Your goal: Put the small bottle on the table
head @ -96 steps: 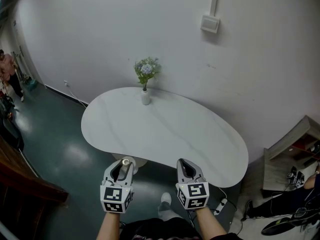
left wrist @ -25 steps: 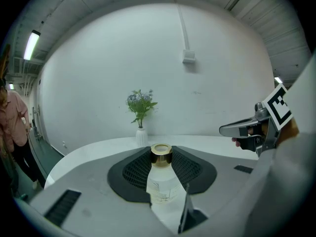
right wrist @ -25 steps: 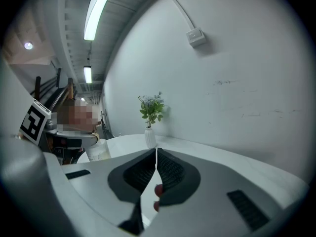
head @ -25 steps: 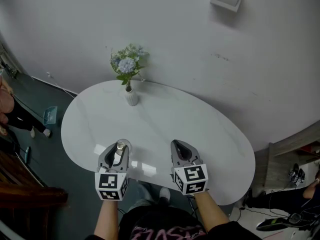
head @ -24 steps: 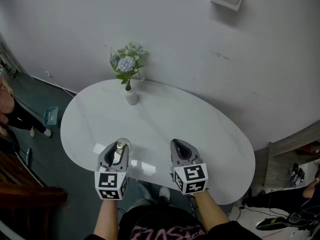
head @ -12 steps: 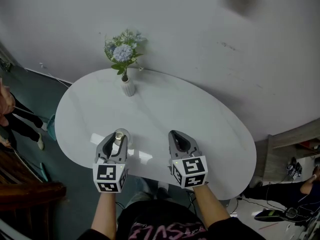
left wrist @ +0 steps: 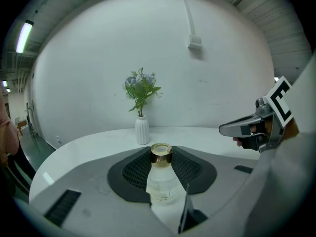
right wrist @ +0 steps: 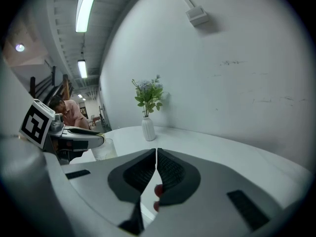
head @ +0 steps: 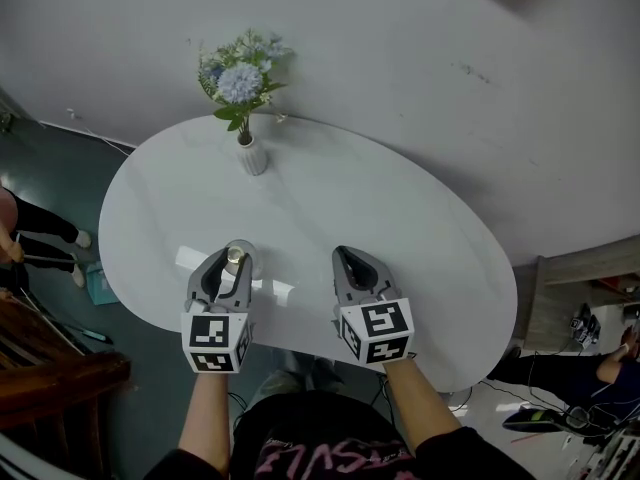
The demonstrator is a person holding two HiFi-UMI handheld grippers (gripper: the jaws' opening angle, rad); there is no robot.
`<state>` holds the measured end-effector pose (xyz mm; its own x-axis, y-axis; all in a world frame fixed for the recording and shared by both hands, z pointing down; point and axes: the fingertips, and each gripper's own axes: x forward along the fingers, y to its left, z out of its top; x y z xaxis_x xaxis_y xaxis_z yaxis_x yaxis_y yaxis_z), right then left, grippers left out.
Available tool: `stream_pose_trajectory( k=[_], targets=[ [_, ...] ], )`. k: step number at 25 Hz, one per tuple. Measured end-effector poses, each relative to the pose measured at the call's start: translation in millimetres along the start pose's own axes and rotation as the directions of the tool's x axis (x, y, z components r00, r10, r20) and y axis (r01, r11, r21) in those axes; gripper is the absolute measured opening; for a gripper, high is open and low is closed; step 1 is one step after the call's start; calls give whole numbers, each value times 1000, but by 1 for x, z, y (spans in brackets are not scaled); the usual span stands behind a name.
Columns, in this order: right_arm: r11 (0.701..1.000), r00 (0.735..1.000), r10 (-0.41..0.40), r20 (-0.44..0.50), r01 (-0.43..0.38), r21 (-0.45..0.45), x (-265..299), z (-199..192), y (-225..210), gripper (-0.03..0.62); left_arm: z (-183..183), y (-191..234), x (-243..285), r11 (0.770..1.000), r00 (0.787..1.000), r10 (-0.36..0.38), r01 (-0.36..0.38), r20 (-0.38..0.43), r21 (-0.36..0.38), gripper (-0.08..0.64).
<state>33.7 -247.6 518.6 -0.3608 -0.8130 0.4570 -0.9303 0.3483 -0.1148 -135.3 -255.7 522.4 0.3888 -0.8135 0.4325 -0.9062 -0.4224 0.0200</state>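
Note:
A small clear bottle [left wrist: 160, 177] with a gold cap [head: 235, 255] stands upright between the jaws of my left gripper [head: 232, 265], which is shut on it over the near left part of the white oval table [head: 400, 228]. In the right gripper view the same bottle [right wrist: 103, 149] shows under the left gripper's jaws. My right gripper [head: 356, 267] hovers beside it over the table's near edge, its jaws shut with nothing between them [right wrist: 156, 168].
A white vase with blue flowers [head: 250, 153] stands at the table's far left, close to the white wall [head: 420, 58]. A wooden shelf unit [head: 590, 298] stands at the right. A person [head: 20, 228] stands on the dark floor at the left.
The table has come closer under both grippers, which now hang over its near edge. The left gripper still holds the bottle.

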Motion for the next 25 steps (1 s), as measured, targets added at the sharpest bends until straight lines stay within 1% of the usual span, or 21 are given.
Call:
stream_pose_trajectory(
  k=[25],
  targets=[
    [999, 997, 17, -82, -15, 31, 45, -18, -3, 69, -22, 14, 45, 1000, 997, -23, 22, -77, -9, 130]
  ],
)
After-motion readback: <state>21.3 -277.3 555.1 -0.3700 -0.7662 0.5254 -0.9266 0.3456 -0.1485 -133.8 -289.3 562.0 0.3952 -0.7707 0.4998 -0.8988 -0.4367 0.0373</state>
